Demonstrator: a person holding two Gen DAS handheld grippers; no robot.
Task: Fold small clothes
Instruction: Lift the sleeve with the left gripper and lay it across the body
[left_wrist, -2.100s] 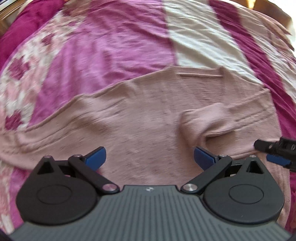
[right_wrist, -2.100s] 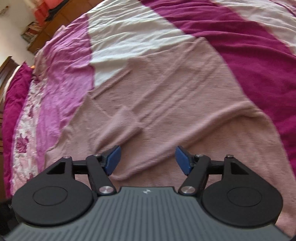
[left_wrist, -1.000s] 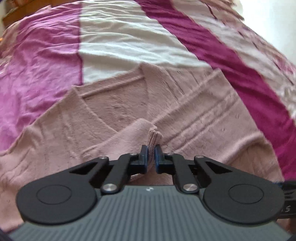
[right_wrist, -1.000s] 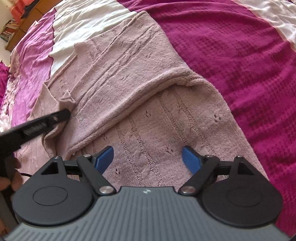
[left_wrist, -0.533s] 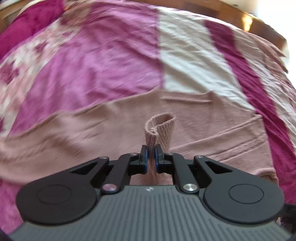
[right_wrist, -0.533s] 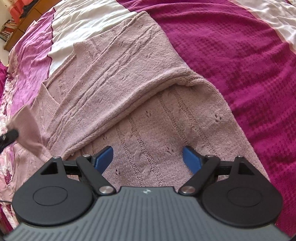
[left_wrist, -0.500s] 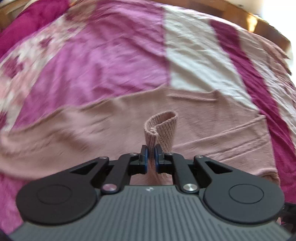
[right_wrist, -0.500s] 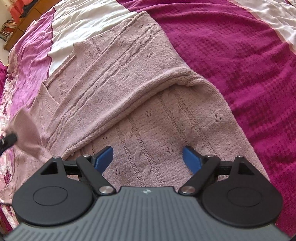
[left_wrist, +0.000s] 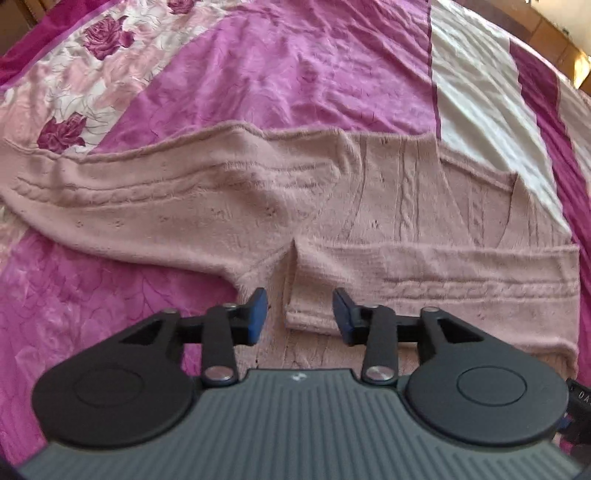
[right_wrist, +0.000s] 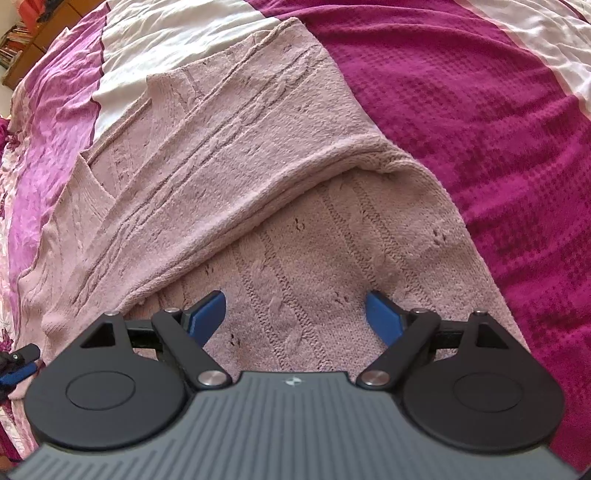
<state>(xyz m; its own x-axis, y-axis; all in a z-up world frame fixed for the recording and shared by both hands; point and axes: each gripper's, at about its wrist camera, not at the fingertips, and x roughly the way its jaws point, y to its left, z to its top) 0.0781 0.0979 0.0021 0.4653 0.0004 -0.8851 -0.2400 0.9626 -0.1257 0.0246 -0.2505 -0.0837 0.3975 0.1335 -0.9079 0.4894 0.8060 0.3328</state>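
Left gripper (left_wrist: 298, 314) is open, blue pads apart, nothing between them, hanging just over the cuff (left_wrist: 308, 314) of a sleeve (left_wrist: 436, 273) that's been folded across the body of the pink knit sweater (left_wrist: 229, 206). That cuff sits right ahead of the pads, a bit toward the right pad. Right gripper (right_wrist: 295, 314) is wide open too, empty, low over the flat knit of the sweater's lower body (right_wrist: 314, 266).

The left wrist view is the only one showing the other sleeve (left_wrist: 110, 206), stretched out flat far to that gripper's left, plus the V-neck (left_wrist: 480, 206) ahead and to its right. The right wrist view gives you what the left misses: the long folded edge (right_wrist: 258, 206) running diagonally ahead of the right gripper, and the sweater's side edge lying off to its right on the dark magenta stripe. You also catch a sliver of the left gripper's finger (right_wrist: 18, 363) at the far left edge there.

Everything's lying on a striped bedspread (left_wrist: 295, 74): pink, white, magenta, with a rose print beyond the spread sleeve.
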